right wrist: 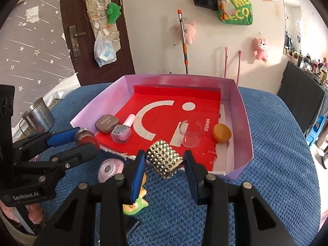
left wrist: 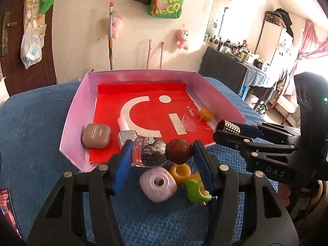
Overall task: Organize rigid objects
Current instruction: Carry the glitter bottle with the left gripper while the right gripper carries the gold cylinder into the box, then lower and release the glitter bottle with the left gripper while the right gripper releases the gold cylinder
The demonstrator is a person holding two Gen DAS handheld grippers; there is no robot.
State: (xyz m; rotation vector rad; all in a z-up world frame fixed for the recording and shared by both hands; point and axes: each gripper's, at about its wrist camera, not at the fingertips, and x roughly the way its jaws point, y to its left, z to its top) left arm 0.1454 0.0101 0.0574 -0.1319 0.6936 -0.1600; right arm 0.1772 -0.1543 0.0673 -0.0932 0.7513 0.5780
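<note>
My left gripper (left wrist: 163, 150) is shut on a small glitter bottle (left wrist: 149, 152) with a round dark red cap, held sideways just above the near edge of the pink box (left wrist: 73, 110). In the right wrist view the left gripper (right wrist: 87, 140) comes in from the left with the bottle (right wrist: 85, 136). My right gripper (right wrist: 165, 164) is shut on a gold studded cylinder (right wrist: 164, 158) over the box's near edge. In the left wrist view the right gripper (left wrist: 219, 129) holds that cylinder (left wrist: 231, 126) at the right.
The red-lined box holds a brown case (right wrist: 105, 124), a pink-capped nail polish bottle (right wrist: 123, 131), a clear glass dish (right wrist: 189, 133) and an amber disc (right wrist: 221, 133). A pink round case (left wrist: 158, 184), a yellow ring (left wrist: 181, 172) and a green piece (left wrist: 195, 191) lie on the blue cloth (left wrist: 41, 133). A metal cup (right wrist: 38, 116) stands far left.
</note>
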